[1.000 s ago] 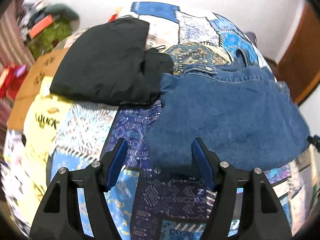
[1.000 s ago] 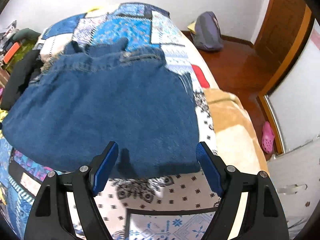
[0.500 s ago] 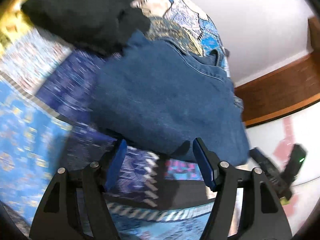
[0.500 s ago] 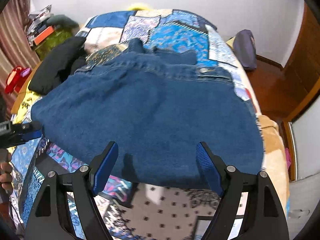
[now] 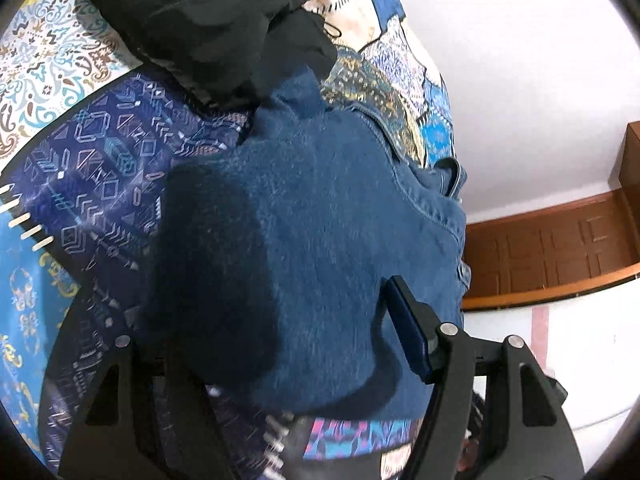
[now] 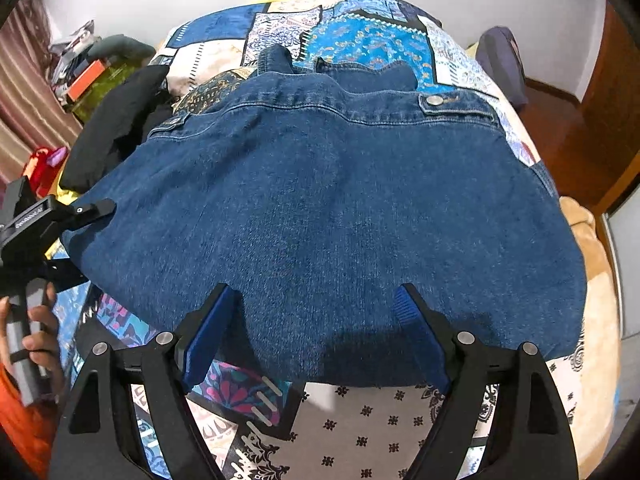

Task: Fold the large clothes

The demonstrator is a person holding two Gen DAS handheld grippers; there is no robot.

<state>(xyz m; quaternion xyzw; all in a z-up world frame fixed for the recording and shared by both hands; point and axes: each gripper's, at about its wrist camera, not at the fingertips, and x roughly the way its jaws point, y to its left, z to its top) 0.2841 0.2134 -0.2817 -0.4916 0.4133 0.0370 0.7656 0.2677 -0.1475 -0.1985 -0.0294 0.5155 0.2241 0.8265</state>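
A blue denim garment [image 6: 328,208] lies spread on a patchwork quilt [image 6: 372,32], waistband with a metal button at the far side. My right gripper [image 6: 316,332] is open, its blue pads either side of the near hem. My left gripper [image 5: 288,320] is open at the garment's left corner [image 5: 312,220]; the denim fold lies over and hides its left finger, and the right finger [image 5: 412,332] shows beside the cloth. The left gripper also shows in the right wrist view [image 6: 60,216], held by a hand at the denim's left edge.
A black garment [image 5: 208,12] lies folded on the quilt beside the denim, also in the right wrist view [image 6: 116,120]. Clutter and boxes [image 6: 88,76] sit at the far left. A grey bag [image 6: 500,64] and wooden door [image 6: 608,100] are to the right.
My left gripper has turned and moved in onto the denim's left corner, which now covers its left finger. My right gripper has moved closer to the near hem.
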